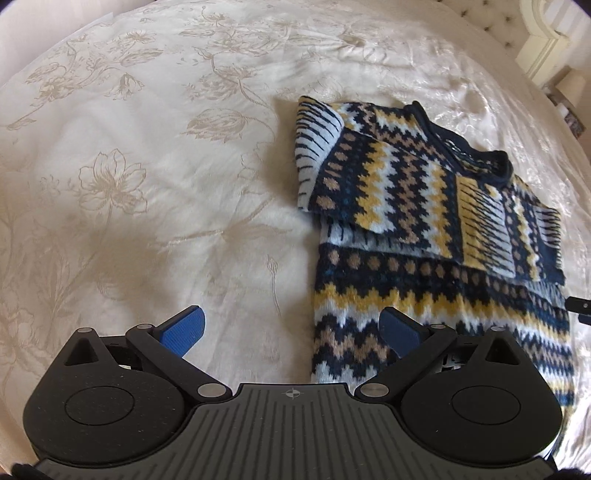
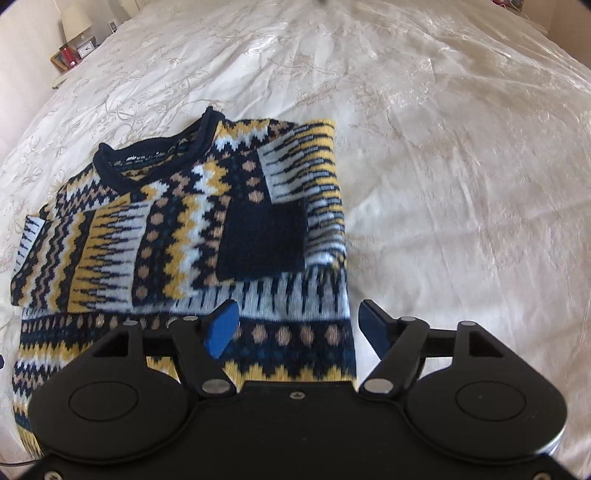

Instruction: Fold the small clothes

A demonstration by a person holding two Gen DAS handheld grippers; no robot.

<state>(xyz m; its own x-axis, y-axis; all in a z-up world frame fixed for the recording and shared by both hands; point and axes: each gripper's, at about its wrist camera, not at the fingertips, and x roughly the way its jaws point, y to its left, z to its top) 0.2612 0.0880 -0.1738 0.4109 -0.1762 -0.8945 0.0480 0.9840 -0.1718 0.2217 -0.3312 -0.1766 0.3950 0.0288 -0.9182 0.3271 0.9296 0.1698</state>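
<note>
A small knitted sweater (image 1: pixel 406 229) in navy, yellow, tan and white zigzags lies flat on the bed, both sleeves folded in across its chest, collar at the far end. In the right wrist view the sweater (image 2: pixel 184 221) fills the left half. My left gripper (image 1: pixel 291 330) is open and empty, held above the sweater's lower left edge, its right finger over the knit. My right gripper (image 2: pixel 299 325) is open and empty above the sweater's lower right edge, its left finger over the knit.
The cream bedspread (image 1: pixel 129 166) with a tan floral pattern covers the whole bed (image 2: pixel 461 166). A nightstand with a lamp, clock and small items (image 2: pixel 75 44) stands beyond the far left corner. A tufted headboard (image 1: pixel 498 22) is at the far right.
</note>
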